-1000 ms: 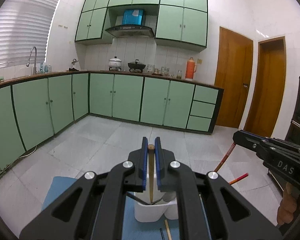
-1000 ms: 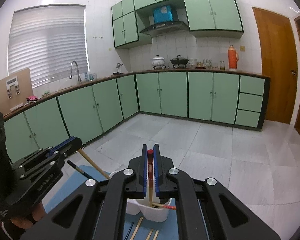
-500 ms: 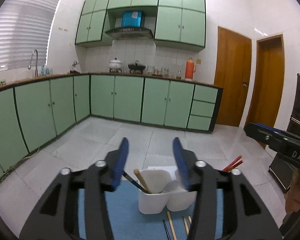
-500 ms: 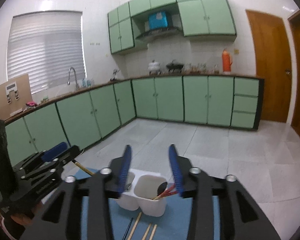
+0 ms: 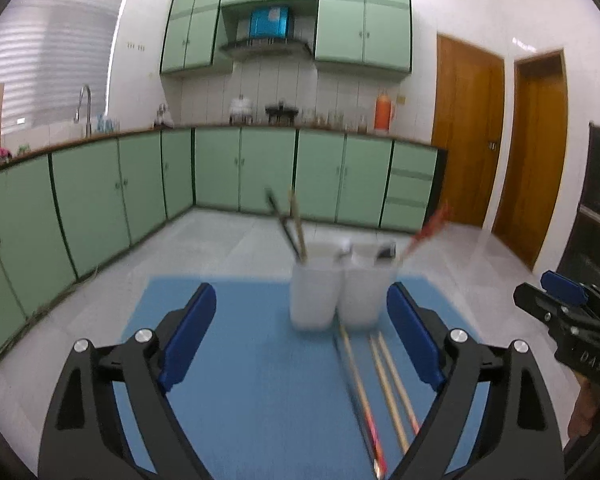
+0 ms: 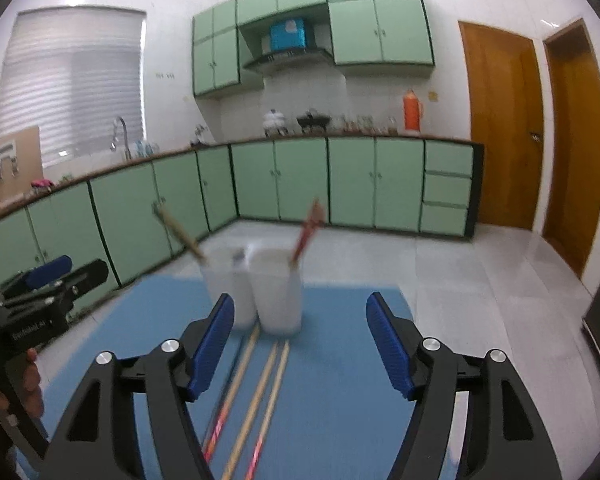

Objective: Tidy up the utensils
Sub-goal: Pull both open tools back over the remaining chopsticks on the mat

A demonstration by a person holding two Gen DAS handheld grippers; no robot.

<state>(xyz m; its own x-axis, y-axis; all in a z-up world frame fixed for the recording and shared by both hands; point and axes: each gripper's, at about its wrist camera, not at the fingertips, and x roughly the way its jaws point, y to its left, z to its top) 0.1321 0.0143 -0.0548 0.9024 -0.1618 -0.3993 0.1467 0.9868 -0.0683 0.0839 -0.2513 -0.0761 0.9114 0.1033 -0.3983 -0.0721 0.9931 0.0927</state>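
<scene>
The left gripper [image 5: 300, 338] is filling the lower part of the left wrist view, its jaws opening wide with nothing pressed between the blue pads; only loose chopsticks [image 5: 380, 384] on the blue mat [image 5: 260, 380] are lying in the gap, and they are blurred. Above them, at centre frame, the white holder [image 5: 336, 292] is standing on the mat with two cups side by side. A tan stick and a dark one [image 5: 290, 224] are leaning out of the left cup; red chopsticks [image 5: 430, 228] are leaning out of the right cup.

The right gripper [image 6: 300, 340] is sitting low in the right wrist view, its jaws also opening and gripping nothing. The holder [image 6: 260, 284] is showing just above its pads, chopsticks [image 6: 260, 384] are lying on the mat [image 6: 340, 360] between them.

At the right edge of the left wrist view the right gripper [image 5: 560, 304] is showing the letters "DAS" on its black body. At the left edge of the right wrist view the left gripper [image 6: 56, 276] is carrying white lettering too blurred to read.
</scene>
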